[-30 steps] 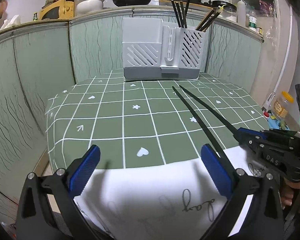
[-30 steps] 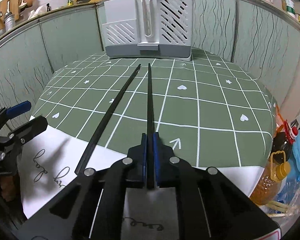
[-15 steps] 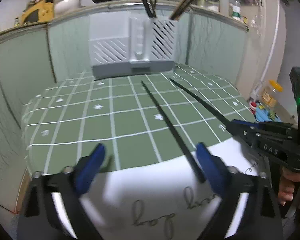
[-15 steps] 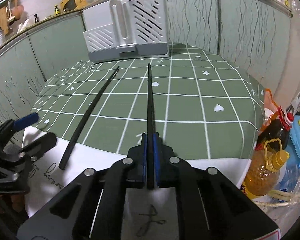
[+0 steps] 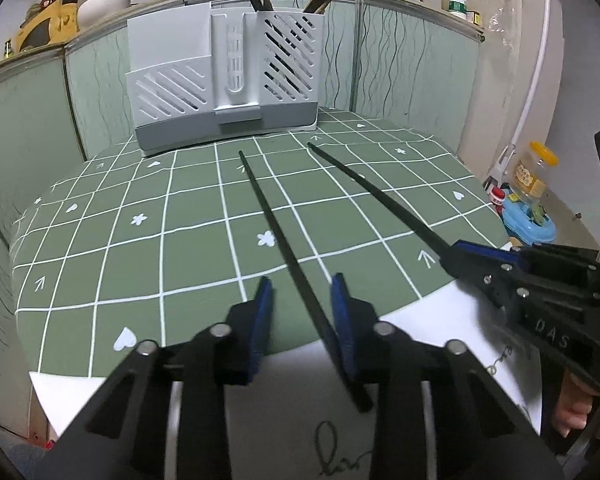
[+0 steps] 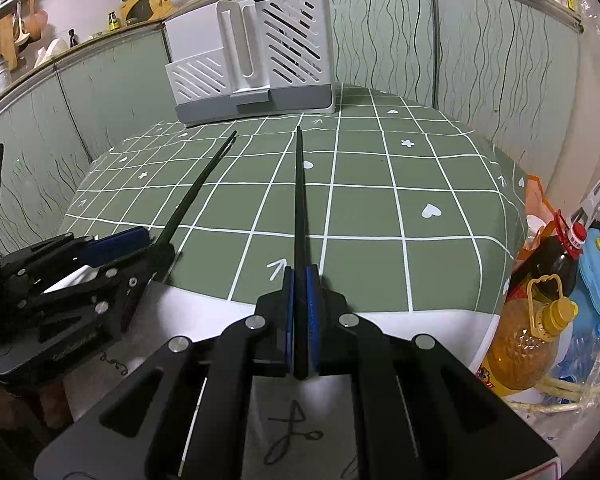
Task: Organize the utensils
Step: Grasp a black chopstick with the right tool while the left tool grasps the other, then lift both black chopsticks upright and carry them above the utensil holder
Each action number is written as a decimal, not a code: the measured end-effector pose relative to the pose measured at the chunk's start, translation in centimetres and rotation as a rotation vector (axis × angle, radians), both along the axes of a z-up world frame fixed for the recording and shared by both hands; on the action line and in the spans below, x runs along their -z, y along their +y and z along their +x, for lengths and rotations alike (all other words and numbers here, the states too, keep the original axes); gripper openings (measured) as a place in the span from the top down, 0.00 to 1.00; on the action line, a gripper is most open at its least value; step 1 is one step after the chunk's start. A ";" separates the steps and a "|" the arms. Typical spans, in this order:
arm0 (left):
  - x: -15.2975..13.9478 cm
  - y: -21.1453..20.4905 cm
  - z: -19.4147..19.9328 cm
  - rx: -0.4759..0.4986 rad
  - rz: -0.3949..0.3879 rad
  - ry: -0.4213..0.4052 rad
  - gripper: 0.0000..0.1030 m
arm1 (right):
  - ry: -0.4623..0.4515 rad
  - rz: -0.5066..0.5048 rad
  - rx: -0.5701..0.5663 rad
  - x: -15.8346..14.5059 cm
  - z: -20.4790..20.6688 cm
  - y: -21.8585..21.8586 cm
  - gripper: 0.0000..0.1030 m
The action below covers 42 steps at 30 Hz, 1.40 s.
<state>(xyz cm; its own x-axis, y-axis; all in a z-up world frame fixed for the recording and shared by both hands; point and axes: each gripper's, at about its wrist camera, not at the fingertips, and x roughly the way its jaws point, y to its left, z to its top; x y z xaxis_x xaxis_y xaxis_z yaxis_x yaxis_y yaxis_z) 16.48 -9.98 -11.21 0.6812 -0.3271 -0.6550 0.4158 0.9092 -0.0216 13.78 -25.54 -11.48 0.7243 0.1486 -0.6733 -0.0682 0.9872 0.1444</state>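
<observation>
A black chopstick point(image 5: 276, 220) lies on the green checked tablecloth point(image 5: 112, 252) and runs back between the fingers of my left gripper point(image 5: 302, 292), which is partly closed around it with a gap on each side. My right gripper point(image 6: 300, 276) is shut on a second black chopstick point(image 6: 299, 192) and holds it pointing toward the white utensil holder point(image 6: 252, 56). The right gripper also shows in the left wrist view point(image 5: 456, 252). The holder point(image 5: 224, 76) stands at the table's far side with several dark chopsticks in its right compartment.
A green patterned panel wall point(image 5: 412, 72) rings the table behind the holder. Right of the table, low down, stand an oil bottle point(image 6: 528, 340), a jar point(image 5: 534, 174) and a blue plastic item point(image 5: 528, 224). A white cloth with script covers the near edge point(image 6: 220, 320).
My left gripper has moved right over the lying chopstick and narrowed from wide open to partly closed around it. My right gripper stays shut on its chopstick.
</observation>
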 end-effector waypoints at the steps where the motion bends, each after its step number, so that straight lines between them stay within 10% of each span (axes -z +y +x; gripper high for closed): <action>1: 0.0 0.0 0.1 0.004 -0.010 0.005 0.82 | 0.000 0.000 -0.001 0.0 0.0 0.0 0.94; 8: -0.1 0.6 0.5 -0.011 -0.037 0.036 0.94 | 0.002 0.003 -0.009 0.0 0.0 0.1 0.94; 42: -7.8 5.4 -0.9 -0.039 -0.123 -0.094 0.94 | -0.148 0.003 -0.034 -7.5 -1.9 0.2 0.94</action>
<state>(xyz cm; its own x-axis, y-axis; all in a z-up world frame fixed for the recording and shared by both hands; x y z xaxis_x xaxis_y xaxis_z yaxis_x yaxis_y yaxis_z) 15.55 -4.59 -3.46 0.7513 -0.3731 -0.5443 0.3860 0.9175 -0.0962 11.84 -25.32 -3.93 0.8100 0.1762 -0.5593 -0.1219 0.9836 0.1332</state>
